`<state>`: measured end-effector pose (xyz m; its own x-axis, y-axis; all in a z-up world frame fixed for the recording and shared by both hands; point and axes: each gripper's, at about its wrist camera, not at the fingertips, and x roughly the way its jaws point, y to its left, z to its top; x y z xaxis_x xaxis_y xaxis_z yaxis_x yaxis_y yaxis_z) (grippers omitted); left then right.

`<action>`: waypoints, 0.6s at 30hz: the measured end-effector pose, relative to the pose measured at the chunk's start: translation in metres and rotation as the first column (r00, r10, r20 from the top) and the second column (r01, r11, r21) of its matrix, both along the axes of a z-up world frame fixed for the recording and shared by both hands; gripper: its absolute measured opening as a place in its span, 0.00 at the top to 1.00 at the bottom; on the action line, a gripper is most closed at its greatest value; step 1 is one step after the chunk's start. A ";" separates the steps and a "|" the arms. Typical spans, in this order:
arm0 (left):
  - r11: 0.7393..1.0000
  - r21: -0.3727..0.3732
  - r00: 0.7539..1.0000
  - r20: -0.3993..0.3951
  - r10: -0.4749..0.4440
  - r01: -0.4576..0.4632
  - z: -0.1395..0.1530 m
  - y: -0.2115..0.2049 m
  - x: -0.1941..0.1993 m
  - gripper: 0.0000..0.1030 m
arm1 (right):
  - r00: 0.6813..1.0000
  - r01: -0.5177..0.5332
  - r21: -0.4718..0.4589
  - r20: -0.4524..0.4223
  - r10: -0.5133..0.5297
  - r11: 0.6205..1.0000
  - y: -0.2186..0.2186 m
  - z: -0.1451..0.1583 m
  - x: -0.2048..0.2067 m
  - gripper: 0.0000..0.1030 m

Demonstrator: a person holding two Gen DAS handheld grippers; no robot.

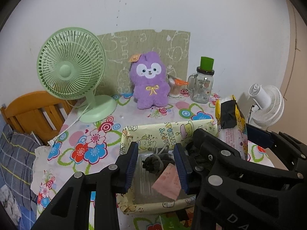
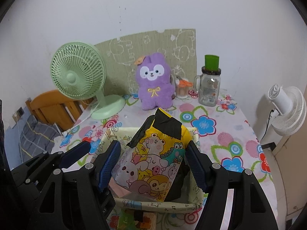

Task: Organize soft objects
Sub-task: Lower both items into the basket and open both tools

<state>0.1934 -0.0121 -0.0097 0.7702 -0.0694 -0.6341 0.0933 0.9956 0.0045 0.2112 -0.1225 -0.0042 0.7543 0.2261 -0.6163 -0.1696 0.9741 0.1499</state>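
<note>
Left wrist | floral tablecloth (image 1: 153,115) | left fingers (image 1: 132,164) released | right fingers (image 2: 195,163) grasping tissue pack (image 2: 153,163)

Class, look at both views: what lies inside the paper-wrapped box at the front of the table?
In the box: a grey fabric bundle and a pink card on a clear liner. The right gripper holds a cartoon-printed pack above it, hiding what lies beneath.

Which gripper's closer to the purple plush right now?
Neither clearly. Both grippers, left and right, sit over the box, well short of the purple plush by the wall.
</note>
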 end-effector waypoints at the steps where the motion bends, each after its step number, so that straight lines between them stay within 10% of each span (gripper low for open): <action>1: 1.000 -0.001 1.000 -0.006 0.001 -0.001 -0.002 0.001 0.002 0.62 | 1.000 -0.001 -0.001 -0.004 0.001 1.000 0.001 -0.001 0.002 0.30; 18: 1.000 0.002 0.993 -0.121 -0.013 0.014 -0.038 0.004 0.023 0.46 | 0.997 -0.017 -0.009 -0.071 0.016 1.000 0.013 -0.029 0.032 0.30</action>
<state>0.2161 -0.0079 -0.0479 0.6868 -0.0772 -0.7227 0.1068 0.9943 -0.0046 0.2434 -0.1100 -0.0332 0.7052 0.2317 -0.6701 -0.1750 0.9727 0.1522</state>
